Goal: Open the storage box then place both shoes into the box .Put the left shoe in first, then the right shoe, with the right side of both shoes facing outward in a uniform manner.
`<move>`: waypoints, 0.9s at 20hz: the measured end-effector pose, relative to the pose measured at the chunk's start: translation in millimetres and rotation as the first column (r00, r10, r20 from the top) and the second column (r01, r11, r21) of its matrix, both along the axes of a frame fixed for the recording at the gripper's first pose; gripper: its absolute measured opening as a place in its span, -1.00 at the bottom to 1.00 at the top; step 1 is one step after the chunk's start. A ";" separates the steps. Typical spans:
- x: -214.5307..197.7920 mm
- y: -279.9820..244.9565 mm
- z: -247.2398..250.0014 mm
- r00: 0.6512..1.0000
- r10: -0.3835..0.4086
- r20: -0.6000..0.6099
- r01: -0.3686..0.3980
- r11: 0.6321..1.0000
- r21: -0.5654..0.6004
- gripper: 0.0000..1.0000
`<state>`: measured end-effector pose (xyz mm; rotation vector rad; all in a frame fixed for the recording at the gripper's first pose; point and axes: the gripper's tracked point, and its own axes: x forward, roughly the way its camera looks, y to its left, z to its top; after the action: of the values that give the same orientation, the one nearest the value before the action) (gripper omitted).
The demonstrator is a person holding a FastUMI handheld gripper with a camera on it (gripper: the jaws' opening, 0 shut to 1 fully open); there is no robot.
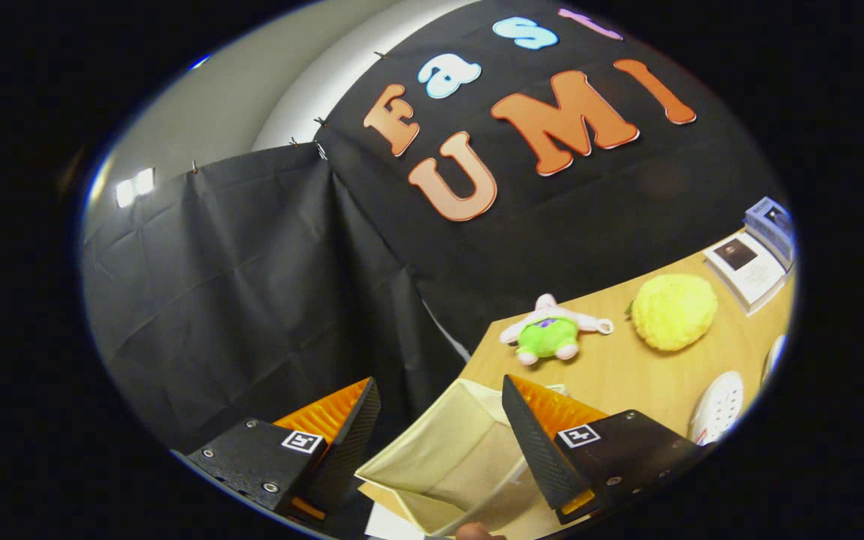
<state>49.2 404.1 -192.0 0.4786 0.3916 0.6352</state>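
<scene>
My gripper (439, 397) is open, its two fingers spread wide and tilted. Between them and just below lies the cream fabric storage box (451, 454), open at the top with its inside showing; nothing is visible in it. The right finger (533, 439) sits over the box's right wall without clamping it. A white perforated shoe (718, 409) lies on the wooden table (627, 375) to the right of the right finger. A sliver of a second white shoe (775, 356) shows further right, mostly hidden.
Beyond the fingers on the table lie a green and white plush toy (550, 331) and a yellow fluffy ball (673, 311). Booklets (751, 266) rest at the far right. A fingertip of a person's hand (477, 532) shows below the box. Black cloth walls stand behind.
</scene>
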 end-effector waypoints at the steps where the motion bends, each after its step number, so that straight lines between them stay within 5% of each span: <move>1: 1.1 -21.1 -6.7 1.000 -0.026 0.015 0.026 0.999 -0.030 0.95; 11: 9.1 -186.2 -100.5 0.960 -0.264 0.099 0.282 0.908 -0.310 0.96; 18: 8.3 -249.0 -176.4 0.934 -0.353 0.062 0.337 0.806 -0.486 0.97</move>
<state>57.5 155.1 -368.4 0.0620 0.4644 0.1544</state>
